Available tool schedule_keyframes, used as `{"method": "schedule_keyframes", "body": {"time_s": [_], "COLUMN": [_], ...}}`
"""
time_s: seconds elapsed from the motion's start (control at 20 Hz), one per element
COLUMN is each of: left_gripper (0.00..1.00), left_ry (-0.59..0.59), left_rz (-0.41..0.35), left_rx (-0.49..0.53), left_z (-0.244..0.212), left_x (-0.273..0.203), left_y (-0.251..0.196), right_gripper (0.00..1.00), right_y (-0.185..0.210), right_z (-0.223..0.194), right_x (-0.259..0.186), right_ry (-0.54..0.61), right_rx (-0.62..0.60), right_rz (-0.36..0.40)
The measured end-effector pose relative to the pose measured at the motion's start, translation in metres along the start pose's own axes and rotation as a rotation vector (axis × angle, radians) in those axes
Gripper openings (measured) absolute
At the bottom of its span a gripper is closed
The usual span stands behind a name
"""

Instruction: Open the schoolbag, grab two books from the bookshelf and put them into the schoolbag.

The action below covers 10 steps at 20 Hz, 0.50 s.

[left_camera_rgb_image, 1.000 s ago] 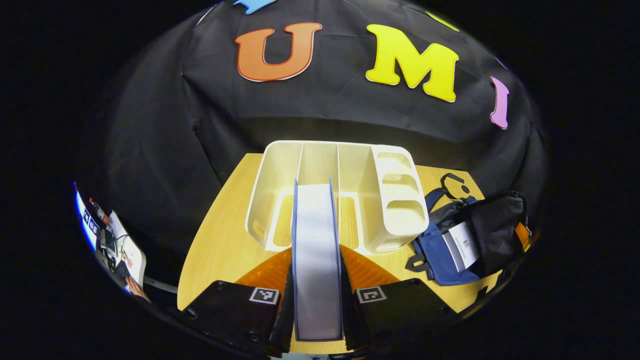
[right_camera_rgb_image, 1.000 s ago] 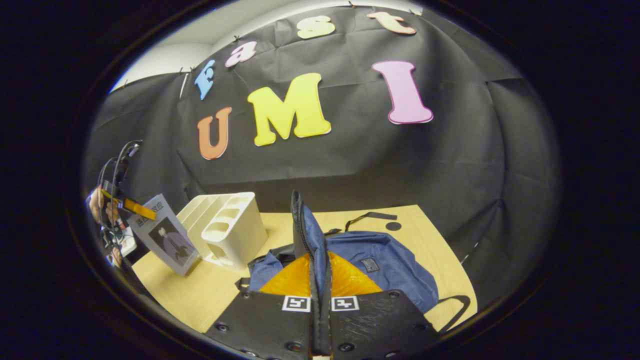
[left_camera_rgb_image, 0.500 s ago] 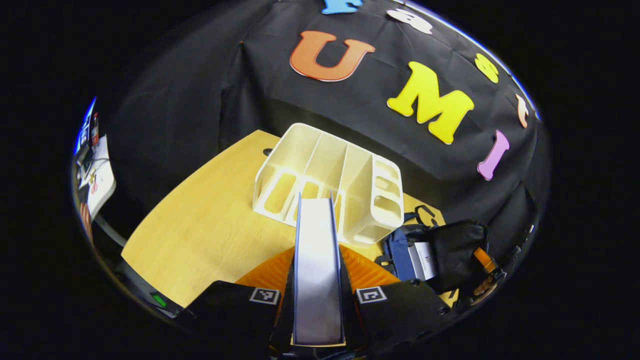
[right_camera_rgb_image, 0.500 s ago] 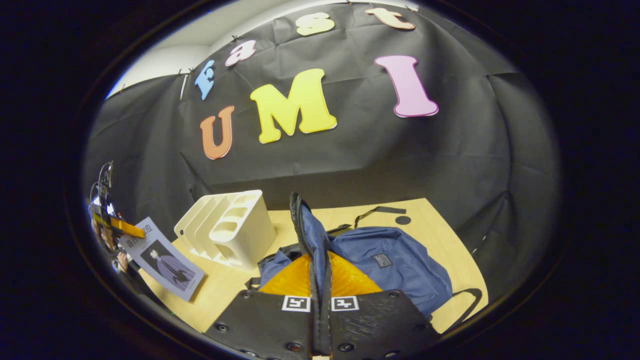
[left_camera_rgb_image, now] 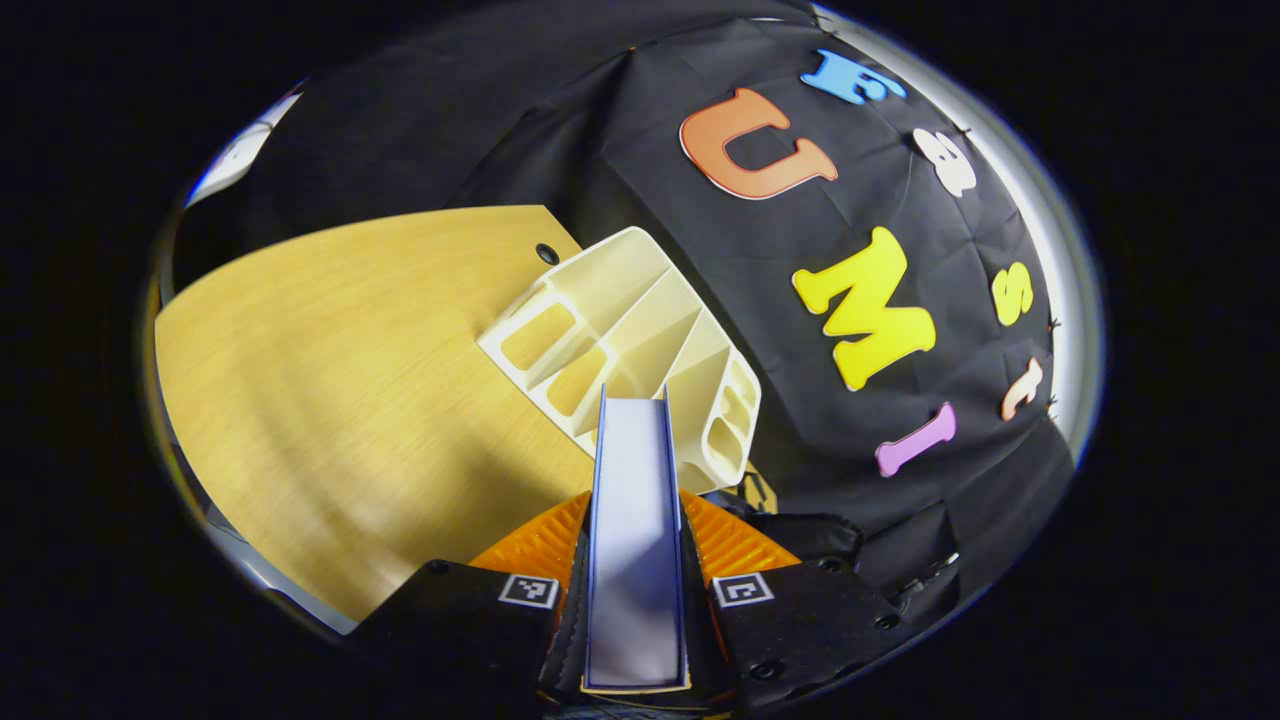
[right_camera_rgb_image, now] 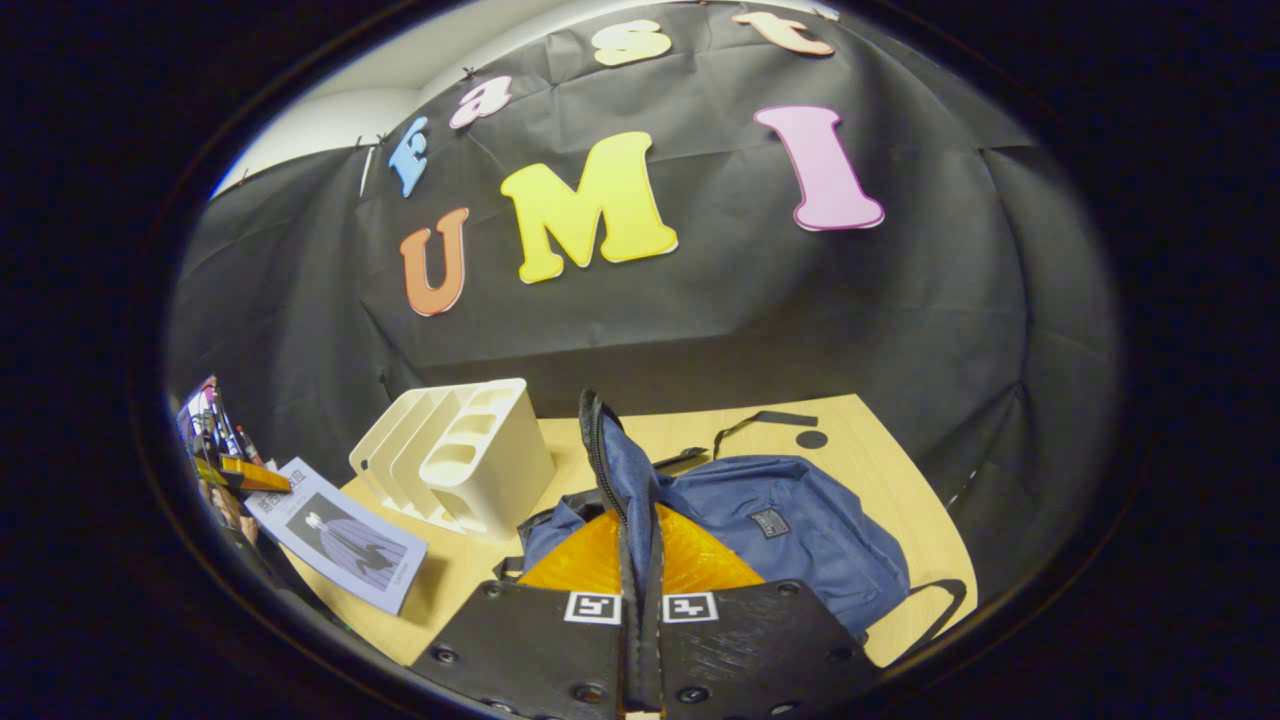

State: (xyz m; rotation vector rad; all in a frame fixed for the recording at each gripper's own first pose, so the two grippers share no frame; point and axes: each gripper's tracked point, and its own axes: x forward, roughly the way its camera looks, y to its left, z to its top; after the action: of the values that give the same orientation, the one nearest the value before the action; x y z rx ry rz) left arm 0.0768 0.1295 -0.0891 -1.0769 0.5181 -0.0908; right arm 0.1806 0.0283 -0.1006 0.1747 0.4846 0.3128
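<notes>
My left gripper (left_camera_rgb_image: 633,512) is shut on a book (left_camera_rgb_image: 630,450), whose pale page edge runs up between the fingers. Beyond it the cream bookshelf (left_camera_rgb_image: 620,340) stands with bare slots. In the right gripper view that same book (right_camera_rgb_image: 345,535) hangs tilted, cover up, over the table's left edge, with the left gripper (right_camera_rgb_image: 235,475) on its far end. My right gripper (right_camera_rgb_image: 640,520) is shut on the zipper flap (right_camera_rgb_image: 612,465) of the blue schoolbag (right_camera_rgb_image: 800,525) and holds the flap upright. The bookshelf (right_camera_rgb_image: 460,455) stands left of the bag.
The wooden table (left_camera_rgb_image: 350,380) has a wide bare stretch left of the bookshelf. A dark part of the bag (left_camera_rgb_image: 815,530) lies right of my left gripper. Black straps (right_camera_rgb_image: 750,425) trail behind the schoolbag toward the cloth wall.
The left gripper has rolled and swung with the book, so the bookshelf now looks tilted. In the right gripper view the book has come lower, flatter and nearer the bag. The flap stays held up.
</notes>
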Motion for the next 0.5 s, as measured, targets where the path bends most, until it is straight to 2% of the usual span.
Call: {"method": "schedule_keyframes", "body": {"time_s": [0.15,0.3,0.5], "left_gripper": [0.42,0.41,0.41], "left_ry": [0.019,0.053,0.111], "left_rz": [-0.105,-0.15,-0.233], "left_rx": [-0.119,-0.153,-0.165], "left_z": [-0.017,-0.037,-0.068], "left_x": [0.018,0.044,0.076], "left_y": [-0.008,-0.014,-0.047], "right_gripper": [0.01,0.01,0.0], "right_y": [0.002,-0.003,-0.012], "right_z": [0.006,0.012,0.011], "right_x": [-0.001,-0.002,-0.004], "right_ry": [-0.009,-0.024,-0.024], "right_rx": [-0.003,0.013,0.024], "right_rz": [0.0,-0.012,-0.019]}}
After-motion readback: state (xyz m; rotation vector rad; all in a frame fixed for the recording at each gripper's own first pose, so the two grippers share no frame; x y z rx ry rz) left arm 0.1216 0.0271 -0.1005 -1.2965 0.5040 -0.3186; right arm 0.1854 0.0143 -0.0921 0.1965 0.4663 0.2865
